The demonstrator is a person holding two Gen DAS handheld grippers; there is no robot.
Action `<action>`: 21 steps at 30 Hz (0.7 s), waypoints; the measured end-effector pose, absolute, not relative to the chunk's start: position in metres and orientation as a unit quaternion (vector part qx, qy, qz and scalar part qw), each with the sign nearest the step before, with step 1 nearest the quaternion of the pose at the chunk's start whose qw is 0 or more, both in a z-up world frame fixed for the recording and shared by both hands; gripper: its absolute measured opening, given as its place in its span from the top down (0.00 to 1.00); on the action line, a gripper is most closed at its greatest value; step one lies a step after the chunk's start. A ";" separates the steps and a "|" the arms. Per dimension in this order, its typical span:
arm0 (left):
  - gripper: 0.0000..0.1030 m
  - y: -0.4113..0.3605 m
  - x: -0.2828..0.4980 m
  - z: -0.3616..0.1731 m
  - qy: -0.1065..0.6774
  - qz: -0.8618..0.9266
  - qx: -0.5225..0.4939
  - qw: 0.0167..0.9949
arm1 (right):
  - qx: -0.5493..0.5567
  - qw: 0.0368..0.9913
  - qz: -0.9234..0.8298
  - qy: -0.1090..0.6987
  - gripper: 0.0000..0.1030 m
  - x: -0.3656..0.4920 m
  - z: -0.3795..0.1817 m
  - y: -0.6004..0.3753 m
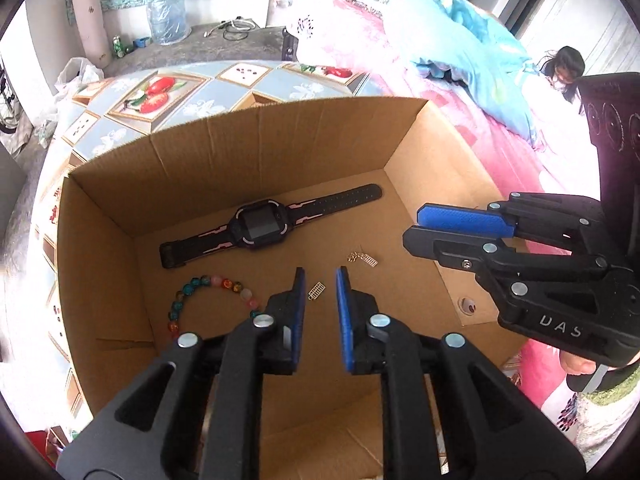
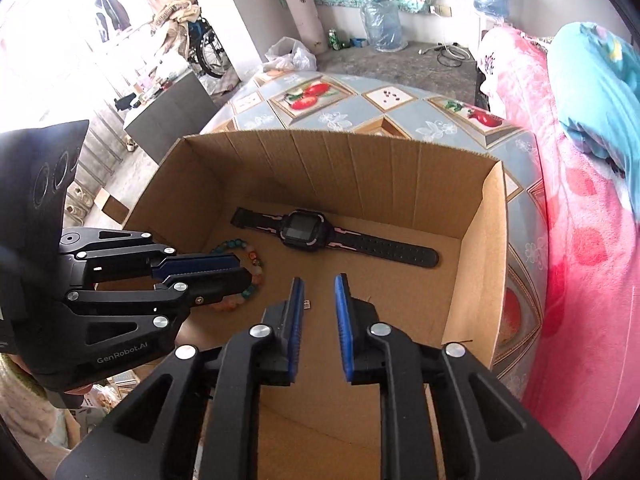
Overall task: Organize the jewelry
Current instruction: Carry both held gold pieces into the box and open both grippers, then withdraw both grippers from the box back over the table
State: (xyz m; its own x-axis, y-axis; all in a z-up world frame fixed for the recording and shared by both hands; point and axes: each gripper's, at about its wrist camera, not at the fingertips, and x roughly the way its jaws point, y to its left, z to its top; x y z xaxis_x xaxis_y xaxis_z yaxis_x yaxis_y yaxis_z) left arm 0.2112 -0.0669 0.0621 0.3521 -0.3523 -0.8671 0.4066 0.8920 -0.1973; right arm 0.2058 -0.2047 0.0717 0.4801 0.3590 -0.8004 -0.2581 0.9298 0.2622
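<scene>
Two claws hang over an open cardboard box [image 1: 248,148] that sits on a bench [image 1: 168,92] covered with a fruit-patterned cloth, beside a bed [image 2: 580,240] with pink bedding. The left claw [image 1: 320,284] has its blue pads a narrow gap apart and grips nothing; a small gold earring [image 1: 317,291] lies on the box floor, seen between the fingertips and apart from both. The right claw [image 2: 319,290] is likewise slightly parted and empty, with a tiny gold piece showing just by its left pad. Seen from the left wrist, it hovers over the box's right wall.

On the box floor, a black watch [image 1: 256,226] with pink trim lies flat near the far wall. A beaded bracelet [image 1: 204,296] curves near the left wall, partly hidden by the left claw. A second gold earring [image 1: 362,258] lies between the watch and the right wall.
</scene>
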 end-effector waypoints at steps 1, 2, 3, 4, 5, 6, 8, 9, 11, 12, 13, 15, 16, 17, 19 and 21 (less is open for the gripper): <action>0.78 -0.064 0.203 0.070 0.506 -0.236 0.027 0.829 | 0.054 0.865 0.184 0.464 0.75 0.198 0.079 -0.205; 0.76 -0.061 0.194 0.078 0.491 -0.238 0.029 0.837 | 0.055 0.871 0.189 0.450 0.72 0.188 0.086 -0.206; 0.76 -0.057 0.183 0.086 0.475 -0.239 0.030 0.846 | 0.054 0.877 0.193 0.436 0.71 0.178 0.093 -0.207; 0.74 -0.054 0.172 0.093 0.459 -0.243 0.032 0.854 | 0.053 0.884 0.195 0.421 0.71 0.166 0.100 -0.208; 0.72 -0.050 0.160 0.101 0.442 -0.247 0.032 0.862 | 0.053 0.891 0.196 0.407 0.70 0.155 0.107 -0.209; 0.71 -0.045 0.148 0.108 0.424 -0.249 0.031 0.870 | 0.055 0.897 0.197 0.392 0.70 0.142 0.113 -0.211; 0.67 -0.035 0.122 0.121 0.391 -0.256 0.026 0.884 | 0.062 0.909 0.199 0.362 0.70 0.114 0.123 -0.215; 0.66 -0.029 0.108 0.125 0.374 -0.261 0.020 0.890 | 0.065 0.914 0.199 0.348 0.70 0.100 0.127 -0.218; 0.63 -0.018 0.083 0.129 0.350 -0.267 0.009 0.898 | 0.068 0.924 0.195 0.321 0.70 0.070 0.130 -0.223; 0.63 -0.014 0.071 0.129 0.341 -0.269 0.003 0.901 | 0.070 0.928 0.191 0.311 0.70 0.057 0.130 -0.225; 0.63 -0.010 0.060 0.128 0.333 -0.271 0.000 0.903 | 0.074 0.932 0.188 0.303 0.70 0.044 0.128 -0.229; 0.63 -0.007 0.040 0.122 0.321 -0.273 0.000 0.907 | 0.085 0.932 0.184 0.299 0.70 0.022 0.117 -0.233; 0.62 -0.007 0.030 0.118 0.317 -0.274 0.003 0.908 | 0.089 0.933 0.178 0.300 0.70 0.013 0.110 -0.234; 0.62 -0.007 0.020 0.114 0.315 -0.276 0.005 0.908 | 0.092 0.933 0.171 0.304 0.70 0.005 0.101 -0.235; 0.61 -0.011 0.006 0.102 0.317 -0.288 0.005 0.904 | 0.098 0.932 0.156 0.314 0.70 -0.007 0.080 -0.236; 0.61 -0.017 -0.006 0.086 0.329 -0.299 0.011 0.896 | 0.113 0.925 0.151 0.328 0.70 -0.013 0.057 -0.236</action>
